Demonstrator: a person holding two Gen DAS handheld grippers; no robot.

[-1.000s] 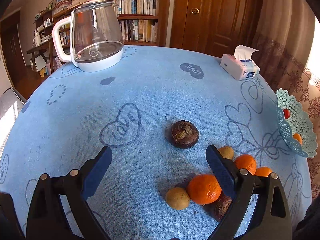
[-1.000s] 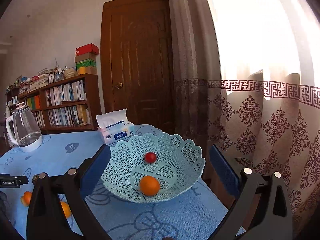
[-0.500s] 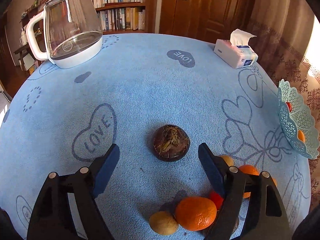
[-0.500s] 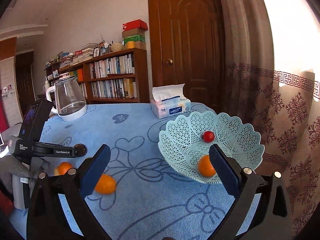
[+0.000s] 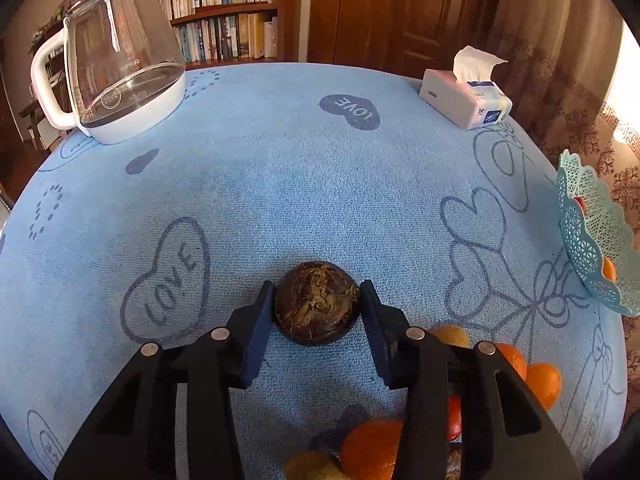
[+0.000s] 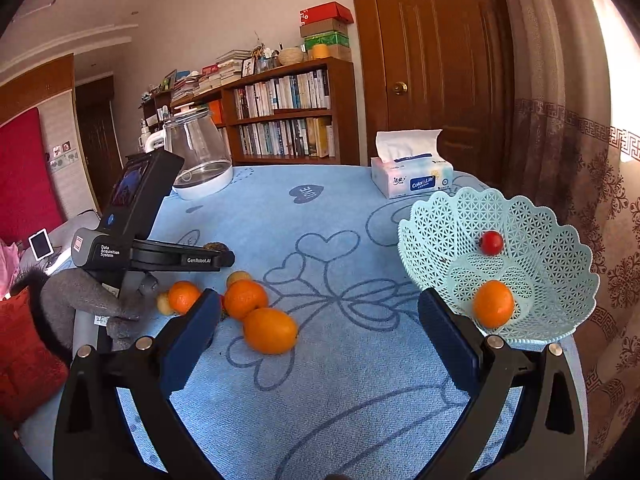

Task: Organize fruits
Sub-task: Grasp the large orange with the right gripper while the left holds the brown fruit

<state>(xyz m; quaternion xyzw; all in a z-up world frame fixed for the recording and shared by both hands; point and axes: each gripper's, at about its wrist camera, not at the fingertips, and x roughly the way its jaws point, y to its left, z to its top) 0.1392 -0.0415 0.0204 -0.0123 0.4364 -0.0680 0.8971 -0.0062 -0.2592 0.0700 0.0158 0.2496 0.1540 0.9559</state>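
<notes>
The left gripper [image 5: 318, 306] has its two blue pads tight vs. the sides of a dark brown round fruit [image 5: 316, 304], which sits on the blue tablecloth [image 5: 280, 184] w/ its dry tuft facing up. Down at 5 o'clock from it, partly hidden by the gripper, lies a pile of oranges [image 5: 372, 448] w/ a small red fruit and some tan ones. In the right wrist view, the right gripper [image 6: 320, 336] is wide open w/ nothing in it, held above the cloth. Just past its left pad, at 11 o'clock, three more of the oranges [image 6: 270, 330] touch each other. At 1 o'clock, by the right pad, sits the lacy pale green basket [image 6: 532, 220] at the table edge, w/ one orange [image 6: 493, 304] low inside and a small red tomato [image 6: 491, 242] higher up. Farther back at 12 o'clock is a tissue box [image 6: 412, 178], and at 10 o'clock a glass kettle [image 6: 198, 156]. Behind them stand a bookshelf [image 6: 288, 120] and a brown door [image 6: 432, 68].
</notes>
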